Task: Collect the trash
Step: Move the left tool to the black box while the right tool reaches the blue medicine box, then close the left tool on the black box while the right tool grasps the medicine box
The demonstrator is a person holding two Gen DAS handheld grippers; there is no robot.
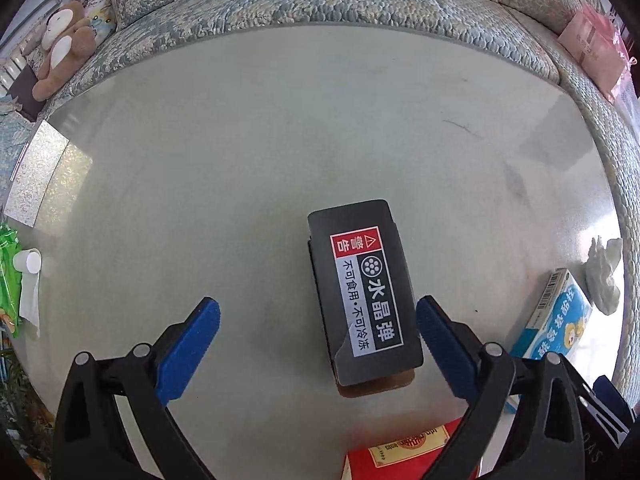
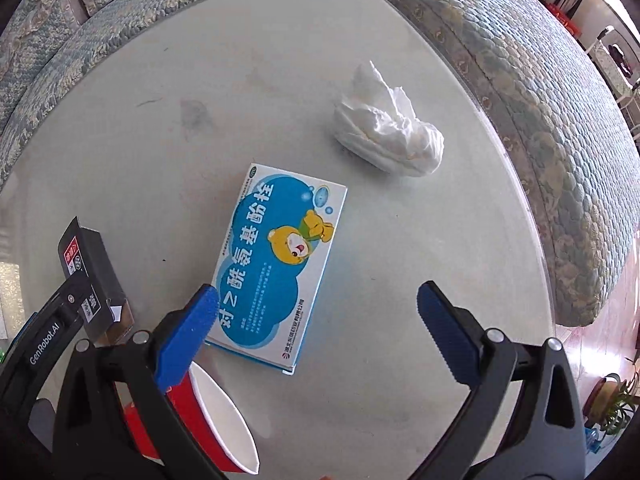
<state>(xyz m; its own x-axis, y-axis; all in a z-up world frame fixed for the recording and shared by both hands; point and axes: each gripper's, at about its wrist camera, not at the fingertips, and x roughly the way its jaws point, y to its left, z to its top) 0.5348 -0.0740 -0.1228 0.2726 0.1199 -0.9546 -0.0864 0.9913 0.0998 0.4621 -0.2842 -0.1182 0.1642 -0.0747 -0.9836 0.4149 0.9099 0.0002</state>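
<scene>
Both hand-held grippers gaped empty: the left hand-held gripper (image 1: 318, 316) straddled the black box (image 1: 362, 294) at frame centre, the right hand-held gripper (image 2: 318, 316) faced the blue box (image 2: 276, 264); the tissue (image 2: 390, 136) lay upper right. Nothing looked collected.

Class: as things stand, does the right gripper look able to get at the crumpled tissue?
Probably yes: the right gripper is open, and bare table lies between it and the crumpled tissue.

Bright daylight, both views sharp. Glare whitens the counter (image 1: 280, 128) edge right of the blue box (image 1: 556, 316). Soft shadows under the objects. Strong fisheye bending, dark corners.
</scene>
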